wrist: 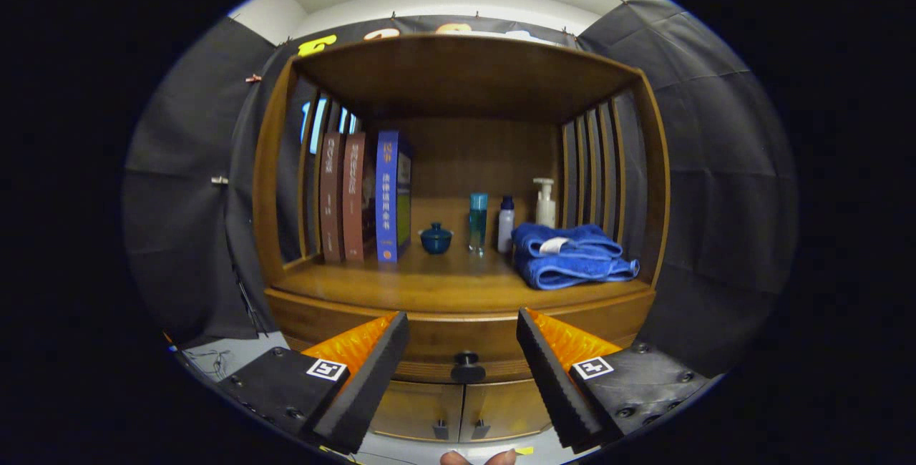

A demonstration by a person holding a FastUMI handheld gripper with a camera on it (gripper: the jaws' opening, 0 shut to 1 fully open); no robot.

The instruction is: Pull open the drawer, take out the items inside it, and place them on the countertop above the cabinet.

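A wooden cabinet stands ahead of me. Its drawer front [436, 340] is closed, with a dark round knob [467, 365] at its middle. My gripper [464, 325] is open, with nothing between its fingers. The knob sits in the gap between the two fingers, a short way beyond them and apart from both. Above the drawer lies the wooden countertop [429, 282], under a shelf roof. What is inside the drawer is hidden.
On the countertop stand three books [365, 197] at the left, a small teal lidded cup [436, 238], a blue bottle [478, 222], a white bottle [506, 224], a pump bottle [544, 202] and folded blue towels [572, 254]. Two small cabinet doors [458, 411] lie below the drawer.
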